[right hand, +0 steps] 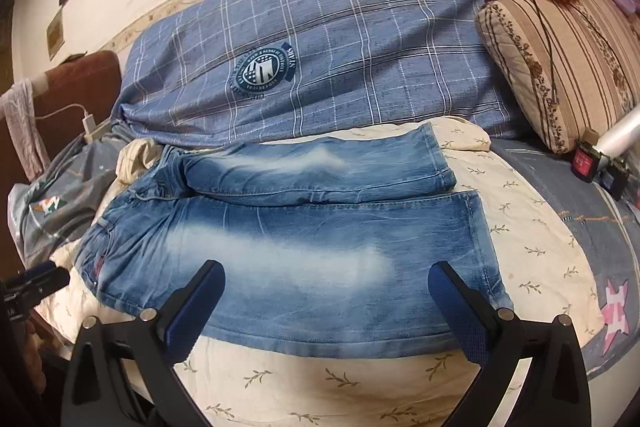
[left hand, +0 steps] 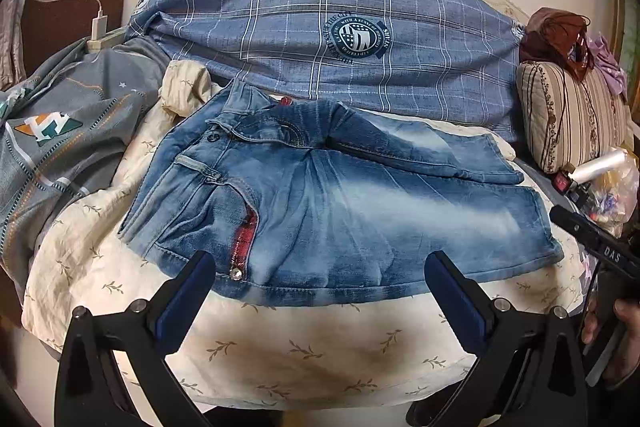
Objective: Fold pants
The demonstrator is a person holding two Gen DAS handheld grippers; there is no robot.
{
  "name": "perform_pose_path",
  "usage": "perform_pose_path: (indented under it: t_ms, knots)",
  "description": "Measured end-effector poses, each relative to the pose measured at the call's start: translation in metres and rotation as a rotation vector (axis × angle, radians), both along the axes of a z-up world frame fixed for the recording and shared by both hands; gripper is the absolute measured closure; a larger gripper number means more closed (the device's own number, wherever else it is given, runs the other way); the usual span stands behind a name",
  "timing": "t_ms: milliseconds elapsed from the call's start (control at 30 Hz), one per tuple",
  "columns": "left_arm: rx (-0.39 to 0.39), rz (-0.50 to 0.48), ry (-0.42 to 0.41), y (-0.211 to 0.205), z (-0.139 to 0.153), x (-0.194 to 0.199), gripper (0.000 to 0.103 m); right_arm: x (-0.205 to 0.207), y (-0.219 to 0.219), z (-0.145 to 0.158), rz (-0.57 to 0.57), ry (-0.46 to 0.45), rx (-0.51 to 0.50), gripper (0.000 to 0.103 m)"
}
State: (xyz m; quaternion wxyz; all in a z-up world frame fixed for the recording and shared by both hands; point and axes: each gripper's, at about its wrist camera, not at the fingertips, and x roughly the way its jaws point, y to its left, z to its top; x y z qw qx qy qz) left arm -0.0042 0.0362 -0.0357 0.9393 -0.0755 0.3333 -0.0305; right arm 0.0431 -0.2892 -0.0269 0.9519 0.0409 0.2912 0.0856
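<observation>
Faded blue denim pants (left hand: 340,203) lie spread on a cream leaf-print sheet (left hand: 304,351), waist to the left, both legs to the right, side by side. My left gripper (left hand: 320,269) is open and empty, just in front of the near leg by the red-trimmed pocket. In the right wrist view the pants (right hand: 304,251) fill the middle. My right gripper (right hand: 326,283) is open and empty, over the near leg's front edge towards the hem. The right gripper also shows at the right edge of the left wrist view (left hand: 592,235).
A blue plaid pillow (left hand: 320,27) lies behind the pants. A striped cushion (right hand: 560,67) with brown and purple items stands at the right. A grey quilt (left hand: 60,147), a charger (left hand: 98,27) and a brown headboard are at the left. A red-capped object (right hand: 586,159) lies at the right.
</observation>
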Motion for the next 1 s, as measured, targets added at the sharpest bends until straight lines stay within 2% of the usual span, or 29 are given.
perform_pose_path:
  t_ms: [400, 1000]
  knots:
    - [0.012, 0.001, 0.007, -0.005, -0.002, 0.001, 0.000, 0.000, 0.004, 0.000, 0.012, -0.008, -0.008, 0.000]
    - [-0.033, 0.000, 0.006, 0.002, -0.001, -0.001, 0.000, 0.000, 0.012, -0.001, 0.032, -0.012, -0.030, 0.000]
